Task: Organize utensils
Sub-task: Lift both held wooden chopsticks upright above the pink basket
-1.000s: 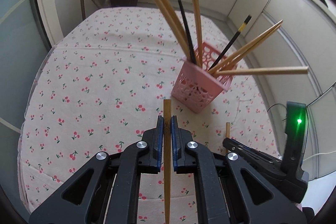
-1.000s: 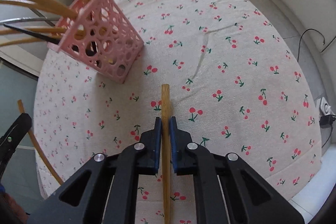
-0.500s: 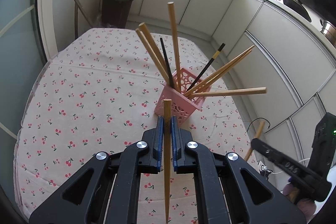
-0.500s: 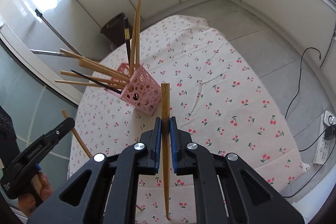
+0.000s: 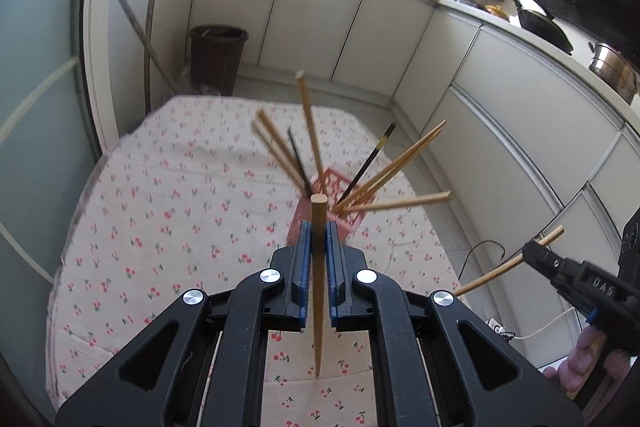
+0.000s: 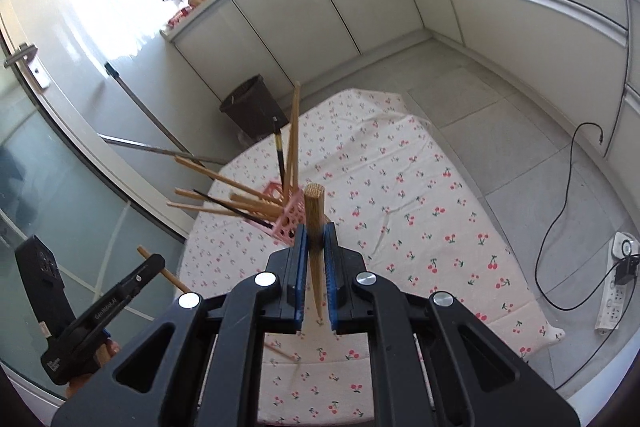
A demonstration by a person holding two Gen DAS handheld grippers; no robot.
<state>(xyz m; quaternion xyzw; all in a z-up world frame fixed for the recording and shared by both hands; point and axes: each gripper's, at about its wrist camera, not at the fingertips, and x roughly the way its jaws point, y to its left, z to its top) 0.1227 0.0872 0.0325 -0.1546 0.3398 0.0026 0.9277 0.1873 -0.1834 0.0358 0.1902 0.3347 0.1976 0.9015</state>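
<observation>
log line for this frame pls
left gripper: shut on chopstick | right gripper: shut on chopstick | pink basket: holds chopsticks

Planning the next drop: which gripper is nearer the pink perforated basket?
Hard to call. Left gripper and right gripper, each clamping a wooden chopstick, both hover above the pink perforated basket, at similar distances.

White lettering runs along the side of the left gripper [image 6: 152, 265] at 8 o'clock in the right wrist view; it looks like "GenRobot.AI". In the left wrist view, the right gripper [image 5: 532, 253] at 4 o'clock carries white letters, seemingly "DAS", uncertain
</observation>
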